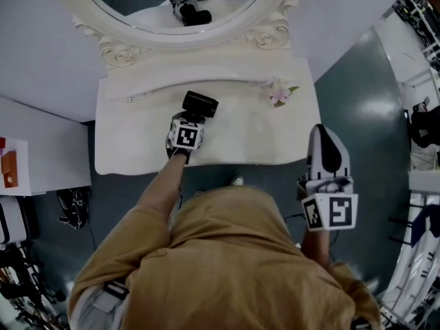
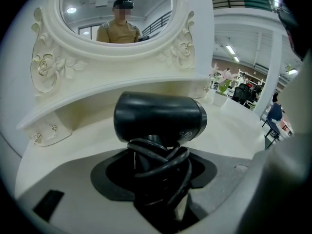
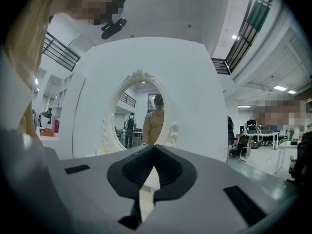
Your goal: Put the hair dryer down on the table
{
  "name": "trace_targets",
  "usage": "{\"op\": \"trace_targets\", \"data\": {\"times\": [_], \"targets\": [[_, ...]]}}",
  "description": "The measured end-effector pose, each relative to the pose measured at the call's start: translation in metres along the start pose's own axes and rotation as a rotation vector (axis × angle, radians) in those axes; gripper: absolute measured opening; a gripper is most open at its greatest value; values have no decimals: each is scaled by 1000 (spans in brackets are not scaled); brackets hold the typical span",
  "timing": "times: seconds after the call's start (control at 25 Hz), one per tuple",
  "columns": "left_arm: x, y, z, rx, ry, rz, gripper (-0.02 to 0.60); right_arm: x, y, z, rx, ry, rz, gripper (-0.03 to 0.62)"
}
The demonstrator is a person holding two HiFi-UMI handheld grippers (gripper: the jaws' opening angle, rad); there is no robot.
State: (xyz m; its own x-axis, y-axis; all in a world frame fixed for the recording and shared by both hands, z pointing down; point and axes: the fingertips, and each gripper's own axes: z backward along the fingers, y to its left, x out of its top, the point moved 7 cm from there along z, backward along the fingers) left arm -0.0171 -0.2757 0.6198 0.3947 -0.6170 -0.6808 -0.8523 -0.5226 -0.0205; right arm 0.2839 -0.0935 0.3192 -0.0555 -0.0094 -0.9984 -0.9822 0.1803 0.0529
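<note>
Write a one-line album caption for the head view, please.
Seen from above, the left tool holds a black hair dryer over the white dressing table, in front of its oval mirror.

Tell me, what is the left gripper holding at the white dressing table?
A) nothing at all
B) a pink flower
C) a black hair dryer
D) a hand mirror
C: in the left gripper view the left gripper is clamped on the handle of the black hair dryer, whose cord is wound round that handle.
</note>
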Motion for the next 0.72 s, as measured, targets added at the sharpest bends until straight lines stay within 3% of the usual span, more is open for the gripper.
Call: {"op": "trace_targets", "data": {"times": [0.72], "targets": [[1, 7, -3, -10, 40, 48, 264, -1, -5, -3, 3, -14, -29, 2]]}}
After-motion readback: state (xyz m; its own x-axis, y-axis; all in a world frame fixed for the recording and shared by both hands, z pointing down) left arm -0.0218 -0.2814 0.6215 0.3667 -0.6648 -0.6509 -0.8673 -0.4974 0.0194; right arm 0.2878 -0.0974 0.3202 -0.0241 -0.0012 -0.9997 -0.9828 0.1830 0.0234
